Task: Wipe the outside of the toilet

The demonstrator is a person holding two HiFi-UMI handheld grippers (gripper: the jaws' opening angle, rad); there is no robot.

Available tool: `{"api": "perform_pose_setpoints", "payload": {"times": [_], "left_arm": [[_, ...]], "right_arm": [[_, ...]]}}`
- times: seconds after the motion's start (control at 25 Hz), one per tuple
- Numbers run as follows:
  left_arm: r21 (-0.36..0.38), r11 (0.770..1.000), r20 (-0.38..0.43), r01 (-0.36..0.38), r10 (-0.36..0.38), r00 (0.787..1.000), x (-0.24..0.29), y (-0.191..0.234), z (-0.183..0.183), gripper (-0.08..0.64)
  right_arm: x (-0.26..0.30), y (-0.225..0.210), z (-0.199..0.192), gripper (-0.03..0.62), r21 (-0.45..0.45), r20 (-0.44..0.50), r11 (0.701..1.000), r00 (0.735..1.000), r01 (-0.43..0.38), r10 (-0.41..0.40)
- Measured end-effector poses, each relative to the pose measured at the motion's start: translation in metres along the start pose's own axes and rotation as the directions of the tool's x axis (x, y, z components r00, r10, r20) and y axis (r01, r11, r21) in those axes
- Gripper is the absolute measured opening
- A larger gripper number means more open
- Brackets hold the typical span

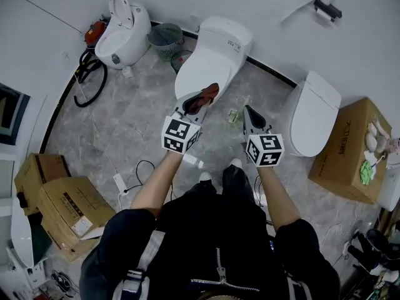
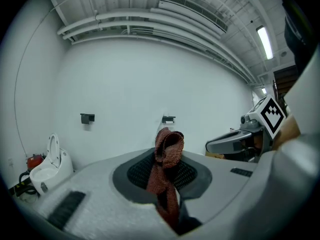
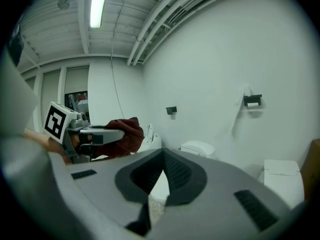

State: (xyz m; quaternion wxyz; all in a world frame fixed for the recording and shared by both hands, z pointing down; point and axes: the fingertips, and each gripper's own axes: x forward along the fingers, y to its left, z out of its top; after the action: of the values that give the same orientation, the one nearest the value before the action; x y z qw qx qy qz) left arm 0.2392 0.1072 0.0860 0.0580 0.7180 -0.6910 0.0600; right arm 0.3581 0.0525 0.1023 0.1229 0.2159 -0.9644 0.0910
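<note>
Left claw (image 1: pixel 201 100): jaws clamped on a rust-red knitted cloth (image 2: pixel 167 166). A looped fold stands up past the tips.
Right claw (image 1: pixel 249 115): jaws closed tip to tip, nothing between them. Held beside the left claw, apart from it.
Floor (image 1: pixel 144 117): grey marbled tile. A white power strip (image 1: pixel 120 183) and its cable lie near the person's left side. The floor is bare from there to the toilet's front.
Toilet (image 1: pixel 215 55): white, one-piece, lid down, tank end against the wall. In the head view its front end lies right under the cloth; contact cannot be judged. Surface plain and glossy, no marks made out.
Toilet label: small sticker on the tank top, print too small to read.
Left margin: a green mesh basket (image 1: pixel 165 39) just beside the tank. Further left are a second toilet (image 1: pixel 122 30) with its seat up and a black hose (image 1: pixel 87 83) coiled on the floor.
Right margin: a strip of bare floor, then a third toilet (image 1: pixel 314 114), lid down.
Boxes: a cardboard box (image 1: pixel 350 149) just right of the third toilet, dark print on its side not legible. Stacked cartons (image 1: pixel 62 208) at near left carry a white label, unreadable.
Wall: a black paper holder (image 1: pixel 327 7) above the third toilet.
</note>
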Motion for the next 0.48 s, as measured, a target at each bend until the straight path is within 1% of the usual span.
{"api": "perform_pose_setpoints", "payload": {"times": [0.16, 0.32, 0.48], "left_arm": [[-0.011, 1.000, -0.009, 0.001, -0.002, 1.000, 0.040, 0.018, -0.002, 0.060], [-0.025, 1.000, -0.024, -0.011, 0.010, 1.000, 0.080, 0.034, -0.005, 0.060], [-0.029, 0.999, -0.046, -0.024, 0.022, 0.999, 0.130, 0.046, -0.008, 0.060]], "right_arm": [[0.032, -0.029, 0.002, 0.003, 0.009, -0.013, 1.000, 1.000, 0.015, -0.015], [0.065, -0.056, 0.005, 0.003, 0.009, -0.023, 1.000, 1.000, -0.003, 0.003], [0.101, -0.098, 0.012, 0.003, 0.008, -0.027, 1.000, 0.999, -0.017, 0.017]]}}
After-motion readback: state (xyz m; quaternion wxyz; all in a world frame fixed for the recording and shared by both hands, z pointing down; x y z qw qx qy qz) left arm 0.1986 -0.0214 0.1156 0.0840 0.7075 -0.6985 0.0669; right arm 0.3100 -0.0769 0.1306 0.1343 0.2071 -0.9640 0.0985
